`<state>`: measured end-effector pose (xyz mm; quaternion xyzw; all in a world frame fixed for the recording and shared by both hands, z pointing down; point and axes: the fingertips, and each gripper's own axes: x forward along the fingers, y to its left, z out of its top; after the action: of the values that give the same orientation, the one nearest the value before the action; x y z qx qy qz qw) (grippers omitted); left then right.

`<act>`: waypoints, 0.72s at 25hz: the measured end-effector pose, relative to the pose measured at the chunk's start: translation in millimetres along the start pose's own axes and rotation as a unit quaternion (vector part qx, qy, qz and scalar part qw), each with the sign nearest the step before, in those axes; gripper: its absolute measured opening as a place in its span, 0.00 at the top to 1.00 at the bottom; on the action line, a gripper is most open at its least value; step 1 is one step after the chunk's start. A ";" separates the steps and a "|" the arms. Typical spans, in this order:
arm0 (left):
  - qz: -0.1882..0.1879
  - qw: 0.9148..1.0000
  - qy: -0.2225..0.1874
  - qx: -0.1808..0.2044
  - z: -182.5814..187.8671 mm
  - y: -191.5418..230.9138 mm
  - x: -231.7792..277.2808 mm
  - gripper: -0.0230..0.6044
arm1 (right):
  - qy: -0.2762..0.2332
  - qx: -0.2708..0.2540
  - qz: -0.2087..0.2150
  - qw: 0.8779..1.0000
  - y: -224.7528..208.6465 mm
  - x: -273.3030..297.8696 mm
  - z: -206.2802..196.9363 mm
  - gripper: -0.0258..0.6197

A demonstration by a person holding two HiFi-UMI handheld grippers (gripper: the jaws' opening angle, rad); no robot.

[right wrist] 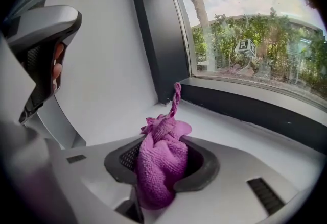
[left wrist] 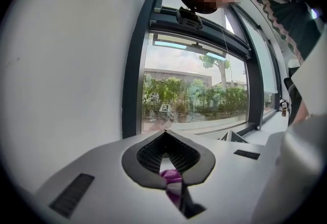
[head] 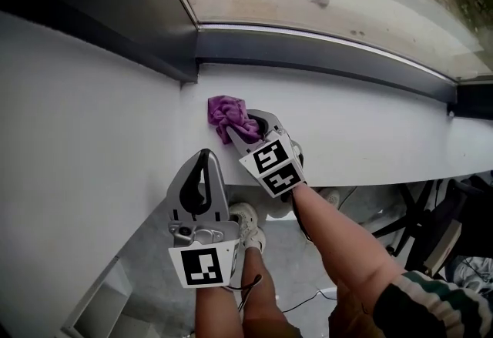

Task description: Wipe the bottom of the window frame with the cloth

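The right hand-held gripper is clamped on the bunched purple cloth, which rests on the white sill near the left corner of the window. The dark bottom rail of the window frame runs just beyond it at 12 o'clock, apparently untouched. The left hand-held gripper hangs at 7 o'clock, jaws together on nothing. I judge the wipe barely begun, with the whole rail toward 3 o'clock left
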<state>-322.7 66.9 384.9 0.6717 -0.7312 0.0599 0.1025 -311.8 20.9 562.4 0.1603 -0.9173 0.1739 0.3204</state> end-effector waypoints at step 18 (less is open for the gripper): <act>-0.080 0.997 0.012 0.006 -1.2 -68.7 29.8 0.95 | 0.011 0.032 -0.065 0.997 -64.3 -59.4 -34.8 0.73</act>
<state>-256.6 32.0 389.6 0.7278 -0.6736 0.0639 0.1121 -223.0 -10.7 563.7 0.2281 -0.8953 0.1838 0.3357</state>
